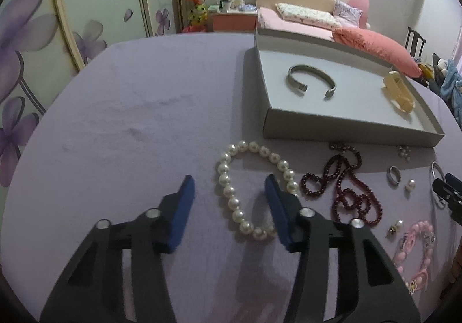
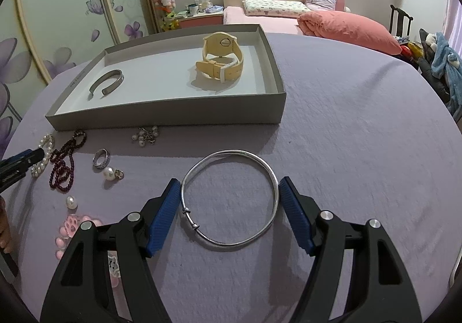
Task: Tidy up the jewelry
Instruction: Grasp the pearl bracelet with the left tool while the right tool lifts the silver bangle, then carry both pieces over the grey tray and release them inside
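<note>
So the grey box (image 2: 167,113) ahead of both tools holds only a watch (image 2: 221,59) and cuff (image 2: 106,83). Right tool (image 2: 229,193) brackets the silver bangle (image 2: 231,199), pads touching; left tool (image 1: 229,193), spread, straddles the pearl bracelet (image 1: 231,196). Beads, rings, earrings left.

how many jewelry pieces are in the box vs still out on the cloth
In the box: 2, cuff bangle and watch
On the cloth: 9, counting the small pearl cluster as 1
Total: 11
</note>
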`<state>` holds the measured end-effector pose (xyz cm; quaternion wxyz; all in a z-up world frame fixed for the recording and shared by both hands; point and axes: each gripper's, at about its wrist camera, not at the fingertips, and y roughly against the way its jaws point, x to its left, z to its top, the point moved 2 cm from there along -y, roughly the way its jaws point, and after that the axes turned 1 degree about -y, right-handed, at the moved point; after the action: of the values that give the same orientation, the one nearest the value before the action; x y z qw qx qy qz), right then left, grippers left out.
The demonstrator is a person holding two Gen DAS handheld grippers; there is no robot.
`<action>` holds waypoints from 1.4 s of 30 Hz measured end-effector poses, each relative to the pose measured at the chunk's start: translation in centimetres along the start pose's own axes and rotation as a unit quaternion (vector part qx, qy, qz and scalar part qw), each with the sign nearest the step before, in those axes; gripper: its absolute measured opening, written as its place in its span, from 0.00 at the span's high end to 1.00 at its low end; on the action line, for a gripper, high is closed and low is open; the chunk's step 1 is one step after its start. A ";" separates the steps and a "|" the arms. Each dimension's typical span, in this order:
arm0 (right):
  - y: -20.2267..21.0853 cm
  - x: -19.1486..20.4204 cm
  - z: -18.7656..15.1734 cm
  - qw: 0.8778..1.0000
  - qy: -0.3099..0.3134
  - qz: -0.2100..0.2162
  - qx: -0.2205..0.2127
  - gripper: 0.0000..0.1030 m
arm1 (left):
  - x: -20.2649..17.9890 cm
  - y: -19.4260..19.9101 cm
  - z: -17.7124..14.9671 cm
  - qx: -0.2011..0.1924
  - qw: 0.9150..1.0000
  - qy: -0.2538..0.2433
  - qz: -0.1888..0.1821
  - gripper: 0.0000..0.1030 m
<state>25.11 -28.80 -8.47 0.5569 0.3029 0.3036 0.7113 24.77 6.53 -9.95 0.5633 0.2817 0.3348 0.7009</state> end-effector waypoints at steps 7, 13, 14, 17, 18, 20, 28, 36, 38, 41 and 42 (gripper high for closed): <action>-0.1 0.4 0.0 1.000 0.001 0.000 0.000 0.32 | -0.2 0.1 -0.1 -0.001 1.000 -0.008 0.000 0.90; 0.0 0.5 0.0 1.000 -0.001 0.002 -0.001 0.32 | 0.3 0.8 -0.8 -0.011 1.000 -0.010 -0.015 0.90; 0.1 0.5 -0.1 1.000 -0.002 0.003 -0.002 0.32 | 0.4 1.1 -1.0 -0.016 1.000 -0.010 -0.020 0.90; 0.5 0.6 -0.2 1.000 -0.002 0.005 -0.008 0.32 | 0.5 2.4 -1.2 -0.039 0.999 -0.010 -0.035 0.90; 0.6 0.6 -0.3 1.000 -0.002 0.005 -0.011 0.32 | 0.7 2.8 -1.3 -0.046 0.998 -0.008 -0.042 0.90; 1.1 0.7 -0.3 1.000 -0.004 0.009 -0.019 0.32 | 0.9 4.1 -1.4 -0.065 0.996 -0.004 -0.059 0.90; 4.3 1.6 -0.9 0.997 -0.005 0.024 -0.067 0.32 | 0.3 9.5 -2.8 -0.149 0.983 -0.013 -0.104 0.90; 7.5 2.8 -1.0 0.992 0.001 0.033 -0.119 0.32 | -0.6 12.9 -3.3 -0.186 0.974 -0.019 -0.132 0.90; 8.6 3.0 -1.1 0.990 0.001 0.034 -0.138 0.32 | -0.7 13.6 -3.4 -0.194 0.971 -0.018 -0.137 0.90; 9.8 3.4 -1.3 0.986 0.000 0.033 -0.161 0.32 | -1.1 14.4 -3.4 -0.201 0.969 -0.016 -0.145 0.90; 10.2 3.4 -1.4 0.985 0.000 0.032 -0.168 0.32 | -1.2 14.6 -3.5 -0.204 0.968 -0.017 -0.146 0.90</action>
<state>17.22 -27.57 -1.19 0.5771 0.2146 0.1701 0.7694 13.52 2.79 -0.66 0.7107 0.1207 0.2127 0.6596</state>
